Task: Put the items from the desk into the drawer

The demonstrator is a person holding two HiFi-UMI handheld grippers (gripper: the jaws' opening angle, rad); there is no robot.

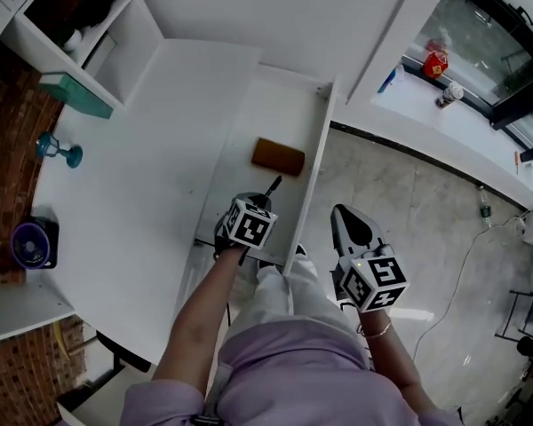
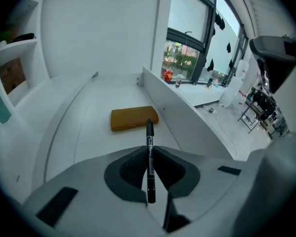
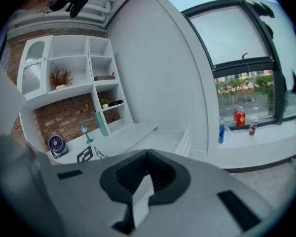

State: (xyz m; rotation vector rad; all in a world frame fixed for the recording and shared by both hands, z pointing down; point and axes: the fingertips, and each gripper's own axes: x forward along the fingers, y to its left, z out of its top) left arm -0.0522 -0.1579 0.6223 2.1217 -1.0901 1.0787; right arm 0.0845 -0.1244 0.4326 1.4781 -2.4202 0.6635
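- Left claw (image 2: 149, 149) is clamped on one black marker pen (image 2: 149, 127): in the left gripper view both jaws press its barrel from either side. The cap end sticks out ahead at 12 o'clock and the tail runs back between the pads.
- From my head view, that claw (image 1: 259, 204) hangs over the near end of the open drawer (image 1: 266, 114), and the pen (image 1: 274, 186) pokes out of it toward 1 o'clock.
- I cannot tell whether the pen touches the drawer floor.
- One brown pad (image 2: 133, 118) lies flat on the drawer floor, just beyond the pen tip at 11 o'clock in the left gripper view. In the head view it (image 1: 278, 156) sits at 1 o'clock from the claw, near the drawer's right wall, apart from the pen.
- Right claw (image 3: 147, 154) has its jaws together with nothing between them. In the head view it (image 1: 342, 213) hangs at 3 o'clock from the left claw, outside the drawer and over the floor (image 1: 409, 229).
- On the desk (image 1: 142, 193) I count three things, all well apart from both claws. One teal goblet (image 1: 60, 151) stands at 10 o'clock, one purple fan (image 1: 31, 242) at 9 o'clock, and one flat teal box (image 1: 75, 94) by the shelf at 11 o'clock.
- In all I count one pen, one pad and two claws.
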